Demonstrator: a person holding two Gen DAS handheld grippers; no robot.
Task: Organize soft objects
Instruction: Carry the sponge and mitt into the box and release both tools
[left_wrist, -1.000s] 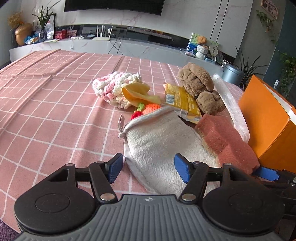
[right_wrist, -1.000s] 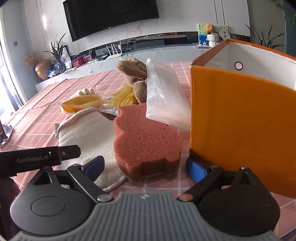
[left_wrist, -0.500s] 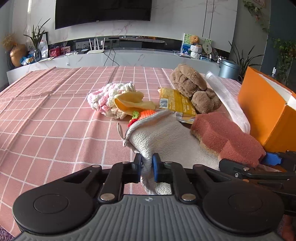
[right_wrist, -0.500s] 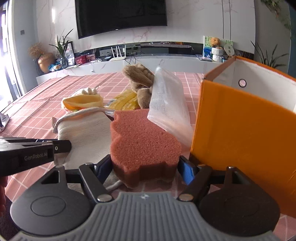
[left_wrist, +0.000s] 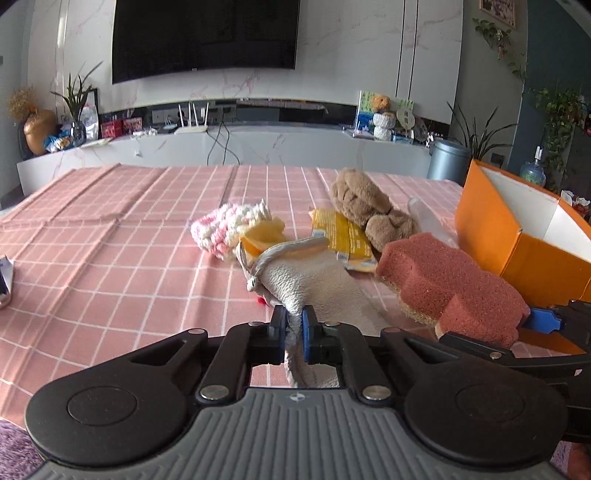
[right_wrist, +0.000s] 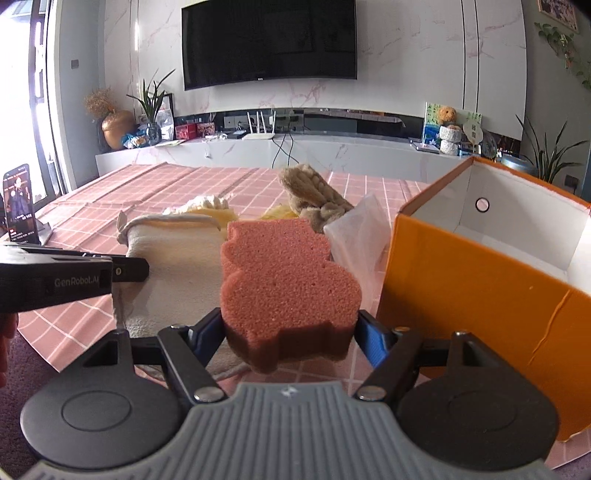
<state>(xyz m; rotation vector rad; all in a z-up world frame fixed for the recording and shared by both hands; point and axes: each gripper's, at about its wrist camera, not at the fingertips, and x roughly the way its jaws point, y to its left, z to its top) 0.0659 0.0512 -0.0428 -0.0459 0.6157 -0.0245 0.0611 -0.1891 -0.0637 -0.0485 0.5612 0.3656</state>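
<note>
My left gripper (left_wrist: 293, 332) is shut on the near edge of a cream towel cloth (left_wrist: 314, 280), lifting it off the pink checked tablecloth. My right gripper (right_wrist: 290, 332) is shut on a red-brown sponge (right_wrist: 280, 273), held above the table; the sponge also shows in the left wrist view (left_wrist: 443, 284). The cloth shows in the right wrist view (right_wrist: 177, 258) to the sponge's left. An open orange box (right_wrist: 480, 288) stands right of the sponge. A brown plush toy (left_wrist: 365, 206), a pink-white knit piece (left_wrist: 225, 225) and a yellow packet (left_wrist: 343, 232) lie beyond.
A clear plastic bag (right_wrist: 358, 240) leans against the orange box (left_wrist: 517, 229). A yellow soft item (left_wrist: 262, 236) lies by the knit piece. A phone on a stand (right_wrist: 20, 206) sits at the table's left edge. The near table edge is just under both grippers.
My left gripper closed on the cloth edge and raised it. My right gripper closed on the sponge and lifted it off the table.
</note>
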